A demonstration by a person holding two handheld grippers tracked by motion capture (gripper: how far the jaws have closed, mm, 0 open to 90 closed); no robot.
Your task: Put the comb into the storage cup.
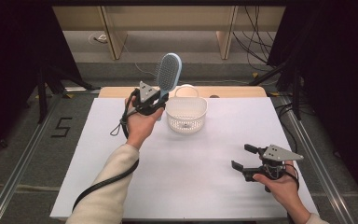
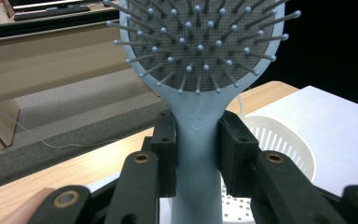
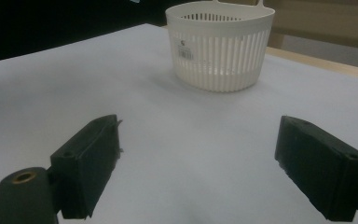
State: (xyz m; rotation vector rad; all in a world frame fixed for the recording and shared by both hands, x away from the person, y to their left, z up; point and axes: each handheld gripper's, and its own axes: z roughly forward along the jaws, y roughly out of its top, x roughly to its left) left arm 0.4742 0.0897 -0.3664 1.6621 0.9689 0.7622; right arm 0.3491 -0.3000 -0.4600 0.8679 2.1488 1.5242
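Observation:
A light blue hairbrush [image 1: 168,72] with grey bristles stands upright in the air, its head above the left rim of a white slotted basket [image 1: 187,114]. My left gripper [image 1: 161,100] is shut on its handle, just left of the basket. In the left gripper view both pads clamp the hairbrush [image 2: 200,60] at the neck of its handle, with the basket [image 2: 279,149] below and to the right. My right gripper [image 1: 242,157] rests low at the front right of the table, open with nothing between its jaws. Ahead of that right gripper [image 3: 198,163], the basket [image 3: 220,44] stands on the white surface.
A white sheet [image 1: 186,158] covers the table, with a strip of bare wood [image 1: 233,91] along the far edge. A black cable [image 1: 105,182] trails along the left sleeve. Beyond the table are grey floor, wooden furniture legs and dark stands at both sides.

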